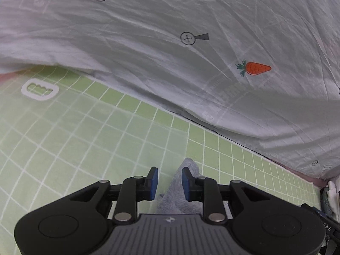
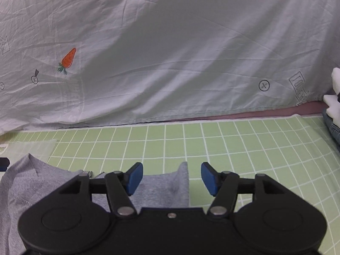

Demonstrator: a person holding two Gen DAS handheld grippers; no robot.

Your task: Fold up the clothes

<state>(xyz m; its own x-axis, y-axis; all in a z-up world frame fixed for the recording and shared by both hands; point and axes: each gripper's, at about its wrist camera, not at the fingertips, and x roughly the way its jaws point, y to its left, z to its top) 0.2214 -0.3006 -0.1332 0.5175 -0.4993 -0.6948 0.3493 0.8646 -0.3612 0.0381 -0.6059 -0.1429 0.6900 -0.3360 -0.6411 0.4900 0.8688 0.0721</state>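
A grey knit garment (image 2: 161, 189) lies on the green grid mat (image 2: 233, 144). In the right wrist view its upper edge runs under my right gripper (image 2: 172, 178), which is open, and a corner of the cloth pokes up between the blue pads (image 2: 133, 177). In the left wrist view a corner of the same grey garment (image 1: 176, 191) rises between the blue pads (image 1: 153, 182) of my left gripper (image 1: 170, 181), which stands open around it without pinching it. Most of the garment is hidden under the grippers.
A rumpled white sheet (image 1: 191, 63) with a carrot print (image 1: 254, 68) drapes over the far side of the mat (image 1: 85, 138). A white plastic buckle (image 1: 40, 90) lies at the mat's left. Folded denim and white items (image 2: 333, 114) sit at the right edge.
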